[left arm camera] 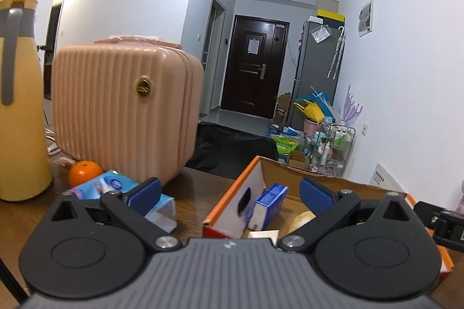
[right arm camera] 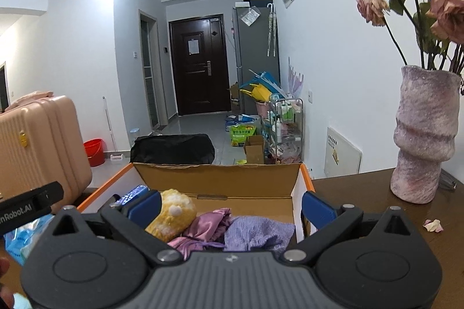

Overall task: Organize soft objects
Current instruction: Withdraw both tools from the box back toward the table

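Both grippers are hovering over the cardboard box [right arm camera: 220, 181] on the wooden counter [right arm camera: 362, 193]. The left gripper [left arm camera: 229, 194] is spreading its fingers wide and holding nothing; the right gripper [right arm camera: 230, 206] is also standing released and empty. Inside the box, a yellow plush toy [right arm camera: 172, 214], a pink satin cloth [right arm camera: 208, 225] and a purple cloth [right arm camera: 258, 232] are already lying together, with a blue tissue pack [left arm camera: 271, 201] near the box's left wall. One more tissue pack [left arm camera: 116, 187] is waiting on the counter just beside that wall, near the orange [left arm camera: 84, 171]. I think the sorting is nearly finished; next the left gripper should go down around this pack and close gently, because it squashes easily.
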A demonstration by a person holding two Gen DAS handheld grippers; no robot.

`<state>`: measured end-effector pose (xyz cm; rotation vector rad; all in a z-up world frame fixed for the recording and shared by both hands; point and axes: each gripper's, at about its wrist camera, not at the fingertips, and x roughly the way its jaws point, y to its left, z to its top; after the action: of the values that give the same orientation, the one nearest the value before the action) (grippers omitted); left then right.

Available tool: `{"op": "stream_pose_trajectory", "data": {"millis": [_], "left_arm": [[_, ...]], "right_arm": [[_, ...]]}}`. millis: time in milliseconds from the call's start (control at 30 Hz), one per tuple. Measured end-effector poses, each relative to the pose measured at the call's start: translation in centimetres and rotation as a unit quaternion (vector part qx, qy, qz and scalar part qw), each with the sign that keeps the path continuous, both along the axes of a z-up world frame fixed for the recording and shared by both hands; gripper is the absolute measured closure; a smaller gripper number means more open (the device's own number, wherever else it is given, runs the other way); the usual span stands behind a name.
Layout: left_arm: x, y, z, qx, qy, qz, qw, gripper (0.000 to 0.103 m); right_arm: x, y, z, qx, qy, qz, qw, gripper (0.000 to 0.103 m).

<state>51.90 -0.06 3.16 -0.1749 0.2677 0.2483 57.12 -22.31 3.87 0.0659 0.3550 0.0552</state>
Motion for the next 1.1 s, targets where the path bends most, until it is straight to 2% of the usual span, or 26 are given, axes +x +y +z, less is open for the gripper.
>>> {"op": "stream_pose_trajectory", "data": {"millis": [633,1100], "left_arm": [[-7.9,2.2,-0.4,0.029,0.000,0.010,0.9995,0.000],[-13.5,3.4,-1.0,0.049,0.010,0.008,0.9987,0.000]], "right_arm": [[-7.7,-0.5,-0.3,-0.020,-0.011,0.006,1.000,0.000],[-13.7,0.1,-2.1,-0.051,-0.015,0.021,0.998,0.000]]}}
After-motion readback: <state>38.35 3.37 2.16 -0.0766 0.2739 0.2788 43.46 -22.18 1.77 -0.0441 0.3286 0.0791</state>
